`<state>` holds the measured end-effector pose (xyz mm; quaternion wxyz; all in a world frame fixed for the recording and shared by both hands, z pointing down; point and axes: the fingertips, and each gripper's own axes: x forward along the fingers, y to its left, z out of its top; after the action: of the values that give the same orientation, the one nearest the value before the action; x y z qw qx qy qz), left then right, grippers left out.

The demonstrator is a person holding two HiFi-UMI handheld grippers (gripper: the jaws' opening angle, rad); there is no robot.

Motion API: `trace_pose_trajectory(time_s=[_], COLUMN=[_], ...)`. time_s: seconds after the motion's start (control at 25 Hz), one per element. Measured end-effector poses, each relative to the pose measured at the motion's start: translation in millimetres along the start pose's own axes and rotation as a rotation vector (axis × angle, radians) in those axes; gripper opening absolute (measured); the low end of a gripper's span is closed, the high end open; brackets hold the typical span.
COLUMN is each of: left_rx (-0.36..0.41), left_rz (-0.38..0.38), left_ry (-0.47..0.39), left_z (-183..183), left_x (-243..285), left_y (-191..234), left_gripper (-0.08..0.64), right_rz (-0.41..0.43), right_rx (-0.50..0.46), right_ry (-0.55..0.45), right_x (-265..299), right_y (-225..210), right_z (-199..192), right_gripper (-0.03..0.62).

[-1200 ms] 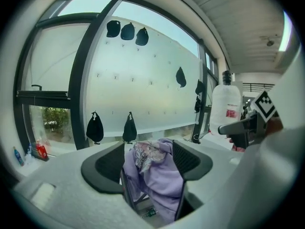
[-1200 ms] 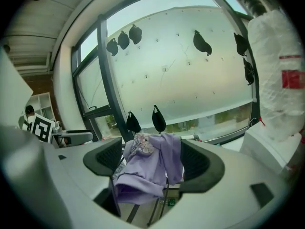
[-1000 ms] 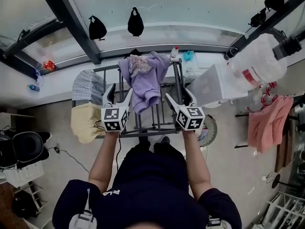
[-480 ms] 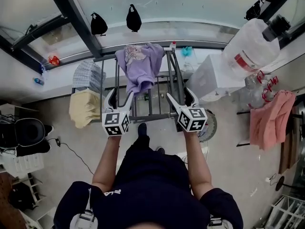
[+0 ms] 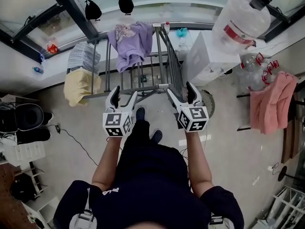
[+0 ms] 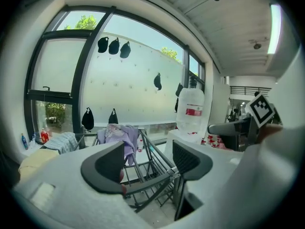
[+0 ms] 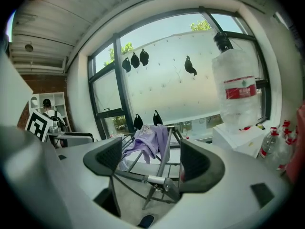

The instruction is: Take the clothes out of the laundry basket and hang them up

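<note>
Both grippers are held side by side in front of the person, above the floor [image 5: 228,147]. The left gripper [image 5: 124,95] is seen with its jaws apart and nothing is held between them. The right gripper [image 5: 180,90] is likewise parted and empty. A drying rack [image 5: 153,86] is seen just beyond the jaw tips, touched by neither gripper. A purple garment [image 5: 128,42] is draped over the rack's far end, by the window. A checked cloth [image 5: 83,57] and a yellow cloth [image 5: 81,86] are hung on the rack's left side. A pink garment [image 5: 271,109] is hung well apart to the right. A large water bottle [image 5: 243,18] is stood on a white box [image 5: 205,61] to the right of the rack.

In the left gripper view, the purple garment [image 6: 116,135] is framed above the left jaw. In the right gripper view, the purple garment [image 7: 150,142] and the rack [image 7: 162,175] are seen through the gap.
</note>
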<state>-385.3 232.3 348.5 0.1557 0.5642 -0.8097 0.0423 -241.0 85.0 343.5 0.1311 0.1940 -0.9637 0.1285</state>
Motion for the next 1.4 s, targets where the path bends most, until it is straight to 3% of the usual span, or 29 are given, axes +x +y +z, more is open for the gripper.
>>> trace_pose_trajectory(time_s=[0.24, 0.68, 1.0, 1.24, 1.4], left_rx=[0.031, 0.133, 0.222, 0.247, 0.269], left_rz=[-0.121, -0.53, -0.8, -0.944, -0.993], left_ry=[0.018, 0.066, 0.119, 0.174, 0.207], left_z=[-2.4, -2.8, -23.9, -47.7, -57.9], left_x=[15.7, 65.8, 91.5, 89.7, 89.3], left_y=[-57.8, -206.5, -288.5, -336.2, -361.0], left_gripper=[0.311, 0.311, 0.31, 0.311, 0.311], right_rz=[-0.111, -0.434, -0.691, -0.809, -0.834], right_rx=[0.042, 0.152, 0.259, 0.323, 0.355], right_ry=[0.0, -0.046, -0.048, -0.055, -0.054], right_x=[-52.9, -149.3, -214.4, -248.4, -257.4], right_y=[-34.6, -105.4, -127.6, -128.3, -142.2], right_z=[-20.3, -40.2, -79.8, -106.8, -115.2], right_gripper=[0.382, 0.382, 0.382, 0.382, 0.382])
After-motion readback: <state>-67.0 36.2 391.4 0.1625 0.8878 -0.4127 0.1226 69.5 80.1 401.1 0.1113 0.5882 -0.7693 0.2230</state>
